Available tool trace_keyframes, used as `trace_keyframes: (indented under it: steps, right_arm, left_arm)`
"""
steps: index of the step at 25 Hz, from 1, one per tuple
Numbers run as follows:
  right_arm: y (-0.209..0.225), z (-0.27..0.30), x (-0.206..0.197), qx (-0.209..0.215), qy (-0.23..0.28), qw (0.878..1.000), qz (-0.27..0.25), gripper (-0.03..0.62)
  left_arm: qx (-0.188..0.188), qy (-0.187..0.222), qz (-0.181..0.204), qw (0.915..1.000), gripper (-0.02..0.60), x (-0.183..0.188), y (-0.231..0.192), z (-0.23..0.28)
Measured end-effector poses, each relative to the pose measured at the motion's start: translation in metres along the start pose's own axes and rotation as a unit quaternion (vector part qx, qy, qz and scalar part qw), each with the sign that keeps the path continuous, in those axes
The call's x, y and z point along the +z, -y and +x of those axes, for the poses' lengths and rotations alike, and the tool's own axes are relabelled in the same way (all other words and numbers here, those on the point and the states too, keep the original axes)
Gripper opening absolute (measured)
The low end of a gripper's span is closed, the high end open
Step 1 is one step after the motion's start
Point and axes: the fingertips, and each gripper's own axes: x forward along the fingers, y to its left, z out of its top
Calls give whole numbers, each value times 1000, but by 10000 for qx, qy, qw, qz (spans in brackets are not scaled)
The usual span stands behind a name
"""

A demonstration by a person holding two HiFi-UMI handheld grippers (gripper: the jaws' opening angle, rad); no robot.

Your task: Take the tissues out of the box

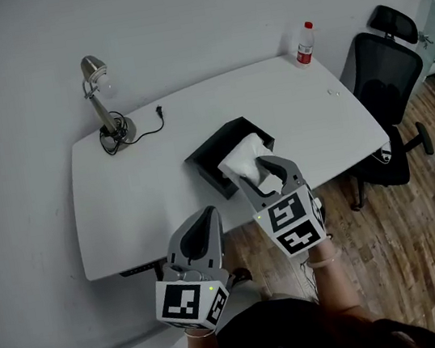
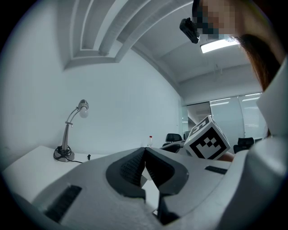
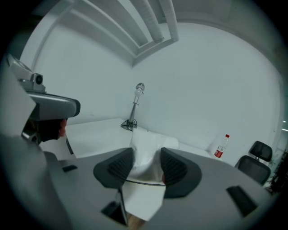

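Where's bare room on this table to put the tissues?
Bare: the table's right end between black box and bottle, and the left front corner in front of the desk lamp. Crowded: the lamp's cord, and the box where the right claw grips tissues.

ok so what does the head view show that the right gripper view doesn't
Only the head view: the black box that the tissues come out of, and the wooden floor. Only the right gripper view: the right gripper's pads pressed on the tissues from both sides. Both: the lamp, the bottle and the white table.
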Motion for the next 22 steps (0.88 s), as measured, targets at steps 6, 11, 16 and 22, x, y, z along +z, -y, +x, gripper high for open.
trace_keyframes:
  steps: [6,11,16,22]
  right_arm:
    - [-7,-26,0,20,239,9997,71,204]
    - [-8,-52,-2,-49,359,9993,23,202]
    - [-12,-76,-6,-63,495,9988,30,202]
    - [-18,-103,-5,-99,709,9974,70,199]
  left_arm:
    - [76,3,1,10000,25,-1,18,-15]
    - [72,11,21,10000,25,-2,37,-27]
    - [65,37,62,10000,25,-1,57,-39]
    - [68,72,141,9999,25,1,76,-55]
